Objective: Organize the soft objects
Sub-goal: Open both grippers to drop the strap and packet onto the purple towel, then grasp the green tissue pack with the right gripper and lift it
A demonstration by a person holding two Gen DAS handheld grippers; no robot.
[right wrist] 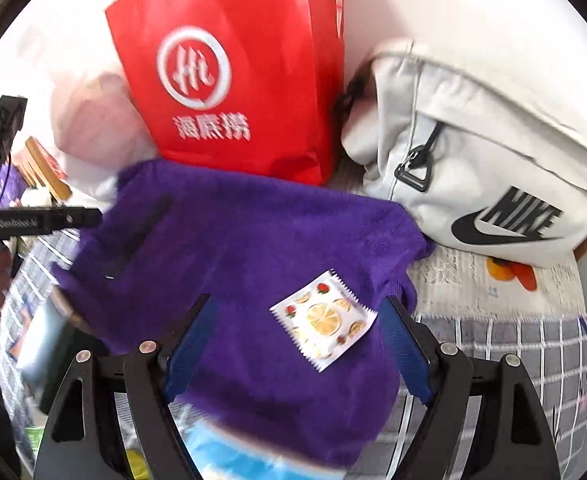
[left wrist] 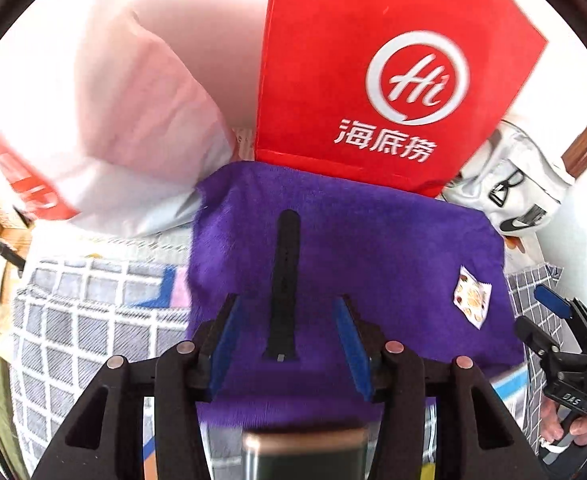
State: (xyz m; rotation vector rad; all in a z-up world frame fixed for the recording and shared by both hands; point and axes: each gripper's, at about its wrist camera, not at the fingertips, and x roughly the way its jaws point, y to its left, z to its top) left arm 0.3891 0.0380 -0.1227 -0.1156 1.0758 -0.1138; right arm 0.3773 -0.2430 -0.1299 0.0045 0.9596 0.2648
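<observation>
Grey-and-white checked bedding (left wrist: 73,320) carries a fluffy purple towel (left wrist: 353,248) beneath both grippers; the left gripper (left wrist: 285,320) stands open over a black strap (left wrist: 285,280), the right gripper (right wrist: 297,336) open over a fruit-printed sachet (right wrist: 323,318). Behind, a red paper bag (left wrist: 373,60), a white pillow (left wrist: 133,120) and a white Nike bag (right wrist: 493,160) are cut off, and motion blur smears the towel's near edge.

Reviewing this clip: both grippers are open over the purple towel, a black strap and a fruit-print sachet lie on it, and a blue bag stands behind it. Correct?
Not quite. The bag standing behind the purple towel is red, as both wrist views show. The rest holds: left gripper and right gripper are open, with the black strap and fruit-print sachet on the towel.
</observation>
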